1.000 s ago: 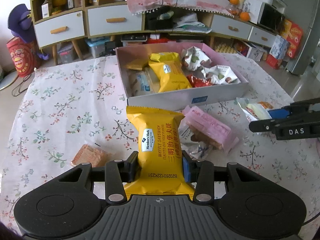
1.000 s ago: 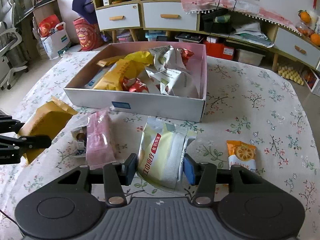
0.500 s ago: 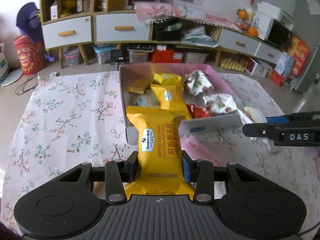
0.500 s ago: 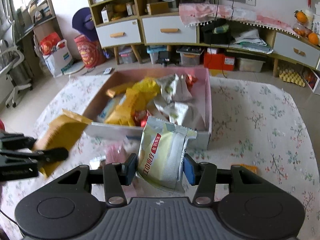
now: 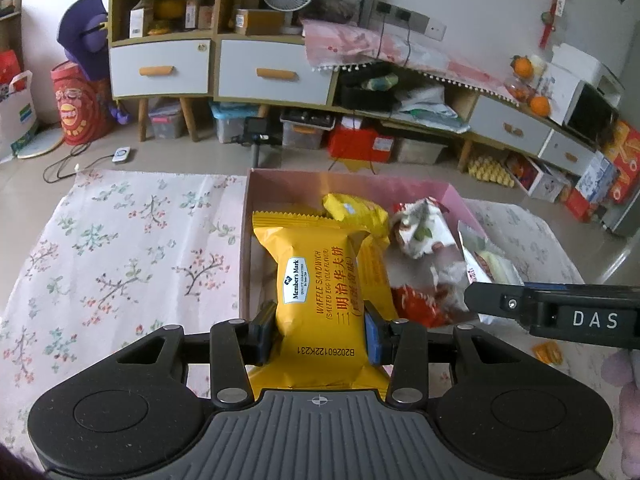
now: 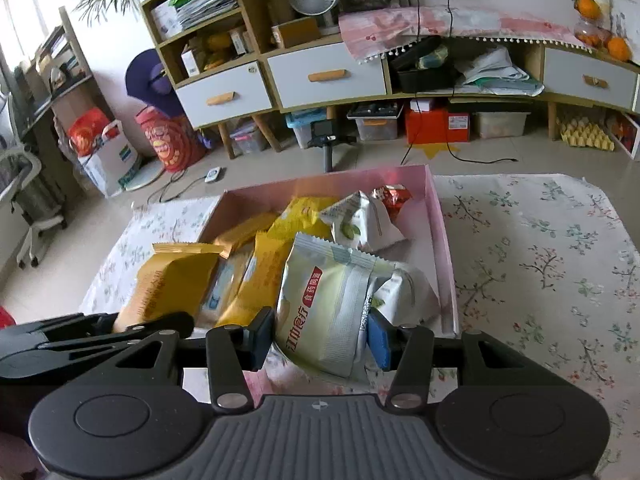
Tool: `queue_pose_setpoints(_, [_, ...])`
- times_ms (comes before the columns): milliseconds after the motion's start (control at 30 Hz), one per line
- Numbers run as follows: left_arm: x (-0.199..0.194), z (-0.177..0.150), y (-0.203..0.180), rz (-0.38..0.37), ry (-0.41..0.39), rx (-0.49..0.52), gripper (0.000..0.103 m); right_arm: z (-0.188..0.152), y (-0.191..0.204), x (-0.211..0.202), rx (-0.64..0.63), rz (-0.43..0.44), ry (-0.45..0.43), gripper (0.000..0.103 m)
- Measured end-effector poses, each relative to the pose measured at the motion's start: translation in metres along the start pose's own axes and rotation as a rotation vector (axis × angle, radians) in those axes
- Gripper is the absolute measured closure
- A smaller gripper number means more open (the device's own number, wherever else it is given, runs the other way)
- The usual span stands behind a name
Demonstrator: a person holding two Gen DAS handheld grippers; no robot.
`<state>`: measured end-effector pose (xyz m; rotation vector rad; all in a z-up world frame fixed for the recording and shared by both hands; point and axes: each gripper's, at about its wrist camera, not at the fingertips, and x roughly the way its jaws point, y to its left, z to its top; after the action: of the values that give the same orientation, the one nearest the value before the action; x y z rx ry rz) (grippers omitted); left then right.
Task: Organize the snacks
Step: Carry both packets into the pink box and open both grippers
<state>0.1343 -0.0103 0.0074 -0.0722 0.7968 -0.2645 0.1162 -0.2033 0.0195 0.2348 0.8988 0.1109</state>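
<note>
Two sealed packets hang over the pink box (image 5: 456,196): a yellow wafer packet (image 5: 320,284) and a pale green packet (image 6: 328,304). Both look light, puffy, crinkly and probably slippery, best pinched across the lower middle. The left tongs (image 5: 320,334) clamp the yellow one narrowly; the right tongs (image 6: 322,334) clamp the green one likewise.

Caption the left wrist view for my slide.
Left tool holds a yellow waffle sandwich packet over the pink snack box.
</note>
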Motion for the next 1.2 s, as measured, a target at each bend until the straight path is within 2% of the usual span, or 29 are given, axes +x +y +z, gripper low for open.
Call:
queue_pose_setpoints(133, [0.010,0.003,-0.001,0.010,-0.024,0.017,0.063,0.005,-0.001,0.004,0.004,-0.003,-0.024,0.079])
queue_pose_setpoints(367, [0.028,0.001,0.001,0.020,-0.067,0.021,0.063,0.010,-0.005,0.011,0.015,0.044,-0.078,0.079])
queue_pose_setpoints(800, [0.043,0.002,0.007,0.033,-0.106,0.032,0.063,0.009,-0.009,0.033,0.042,0.059,-0.105,0.078])
queue_pose_setpoints(900, [0.043,0.000,0.005,0.020,-0.120,0.040,0.061,0.009,-0.009,0.034,0.047,0.051,-0.114,0.072])
queue_pose_setpoints(933, [0.042,0.000,0.004,0.019,-0.127,0.043,0.060,0.008,-0.010,0.033,0.050,0.051,-0.119,0.070])
queue_pose_setpoints(1033, [0.043,-0.001,0.001,0.022,-0.113,0.055,0.034,0.008,-0.014,0.030,0.078,0.051,-0.138,0.059])
queue_pose_setpoints(1067, [0.042,-0.001,0.001,0.026,-0.114,0.063,0.029,0.008,-0.015,0.029,0.082,0.053,-0.142,0.055])
queue_pose_setpoints(1200, [0.040,-0.002,-0.004,0.050,-0.094,0.105,0.024,0.009,-0.016,0.025,0.075,0.047,-0.141,0.045])
